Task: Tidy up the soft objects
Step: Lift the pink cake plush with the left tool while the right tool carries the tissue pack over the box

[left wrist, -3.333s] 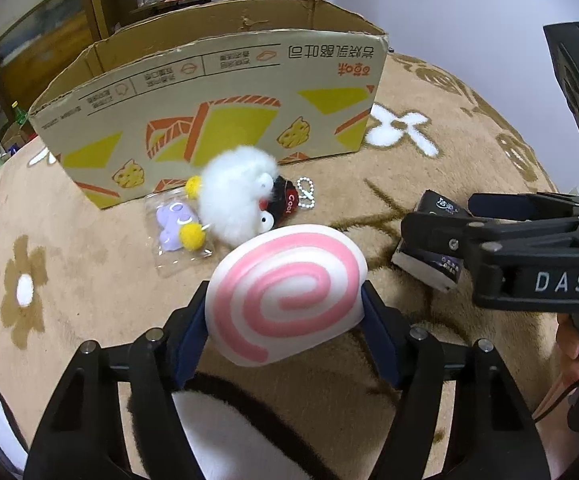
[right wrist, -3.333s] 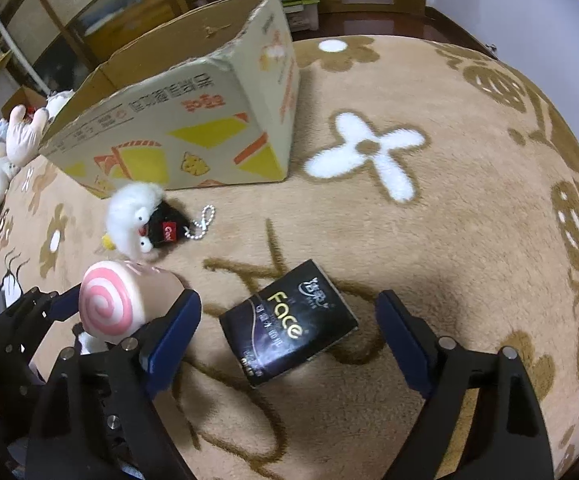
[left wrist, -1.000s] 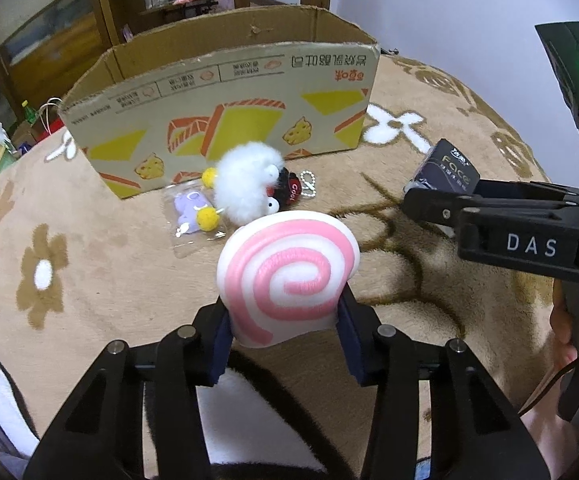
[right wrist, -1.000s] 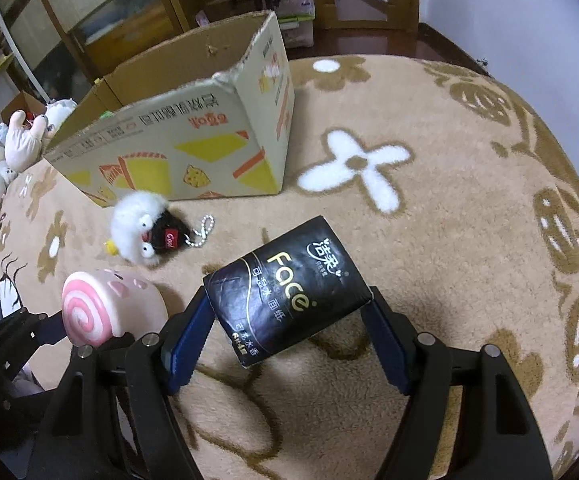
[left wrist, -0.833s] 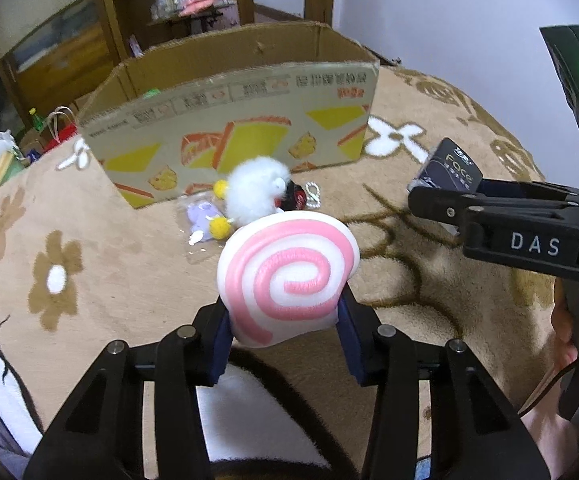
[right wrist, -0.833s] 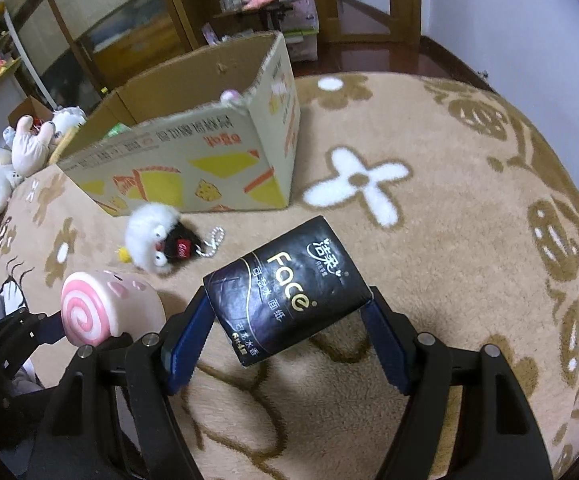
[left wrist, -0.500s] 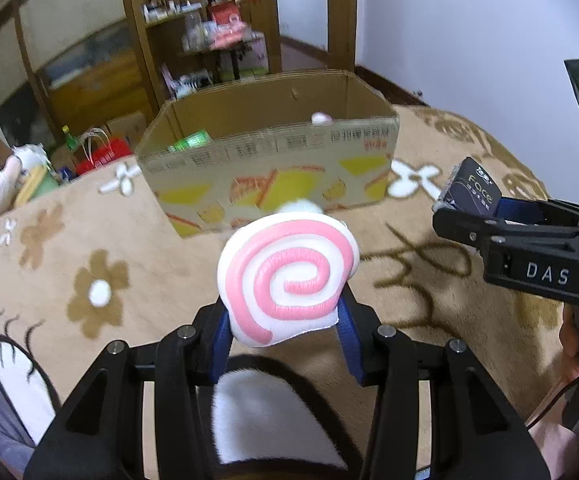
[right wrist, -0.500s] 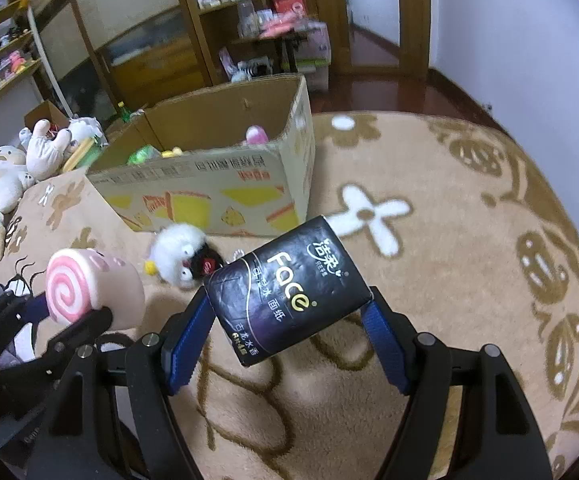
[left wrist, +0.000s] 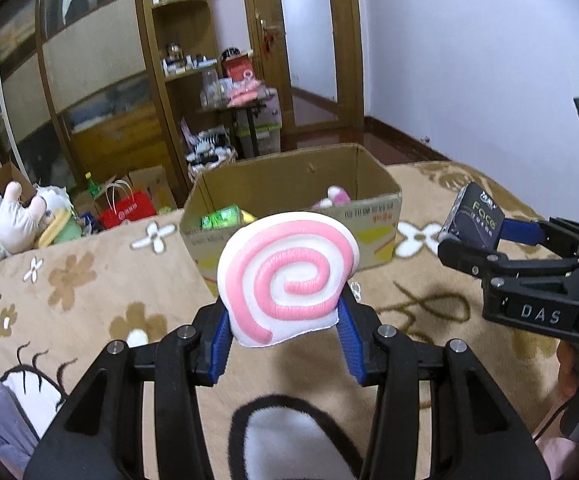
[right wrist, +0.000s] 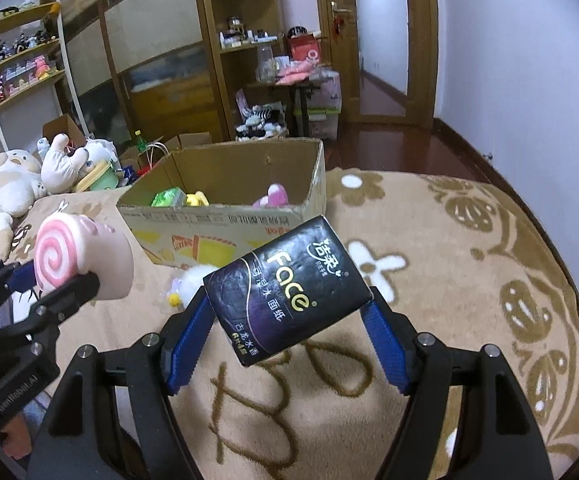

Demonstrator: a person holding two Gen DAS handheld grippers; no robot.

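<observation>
My left gripper (left wrist: 285,344) is shut on a pink-and-white swirl plush roll (left wrist: 287,278), held up above the bed; the same plush roll (right wrist: 77,258) shows at the left of the right wrist view. My right gripper (right wrist: 289,340) is shut on a black "Face" tissue pack (right wrist: 287,290), lifted clear of the blanket, and the tissue pack (left wrist: 475,222) appears at the right of the left wrist view. An open cardboard box (left wrist: 373,216) stands ahead of both, holding green, yellow and pink soft items. The box (right wrist: 225,232) lies just beyond the tissue pack.
A white fluffy toy (right wrist: 193,280) lies on the beige flower-patterned blanket (right wrist: 449,280) in front of the box, mostly hidden behind the pack. Plush animals (right wrist: 13,188) pile at the far left. Wooden shelves and a doorway stand behind the bed.
Both grippers rose and tilted upward with their loads. The box's inside and the room behind came into view. The white fluffy toy dropped out of the left wrist view behind the plush roll.
</observation>
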